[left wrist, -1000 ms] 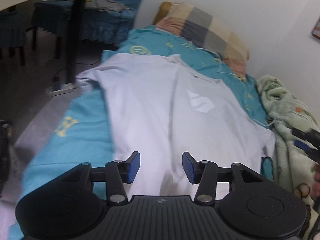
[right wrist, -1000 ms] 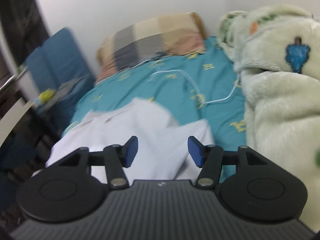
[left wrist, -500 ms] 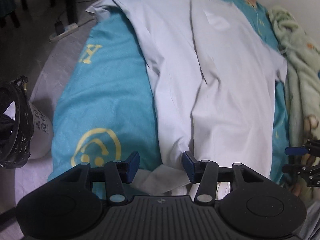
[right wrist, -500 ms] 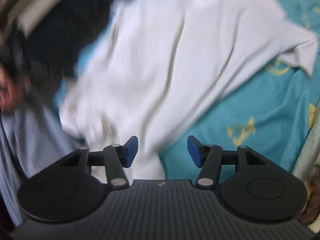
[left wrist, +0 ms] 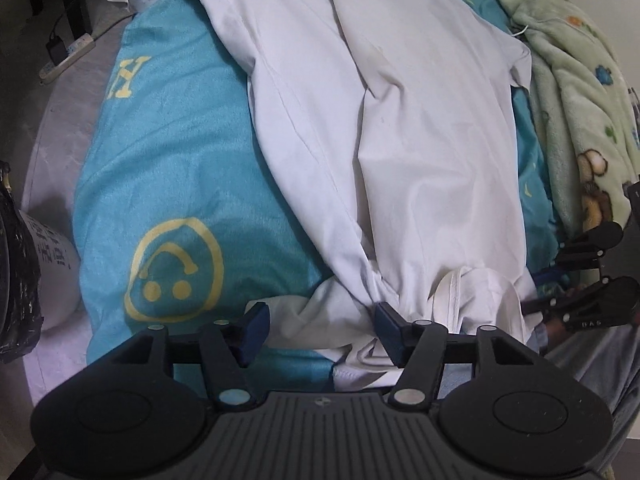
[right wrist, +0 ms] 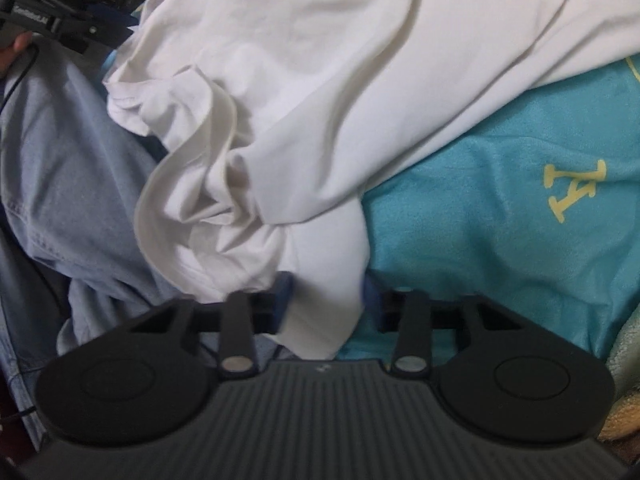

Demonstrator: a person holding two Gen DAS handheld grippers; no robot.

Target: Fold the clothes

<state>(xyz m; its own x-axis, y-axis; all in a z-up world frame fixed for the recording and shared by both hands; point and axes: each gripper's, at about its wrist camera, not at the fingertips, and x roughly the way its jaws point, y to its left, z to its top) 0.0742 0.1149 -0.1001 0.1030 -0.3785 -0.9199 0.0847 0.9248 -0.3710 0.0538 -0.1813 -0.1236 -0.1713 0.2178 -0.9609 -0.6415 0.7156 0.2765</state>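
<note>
I am holding my left claw (left wrist: 318,334) wide over the bunched hem of the white short-sleeved T-shirt (left wrist: 400,128) – its blue pads are gripping nothing. The shirt is lying lengthwise on the teal bed sheet with yellow prints (left wrist: 168,184), beside a pale green fleece blanket (left wrist: 576,92). My right claw (right wrist: 326,300) is gaping around a fold of the hem (pads blurred) – whether they are touching the cloth, I cannot tell.

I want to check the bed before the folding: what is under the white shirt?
Under the white shirt lies the teal bedsheet, showing on both sides. Whatever is beneath the shirt's middle is covered and cannot be seen.
</note>
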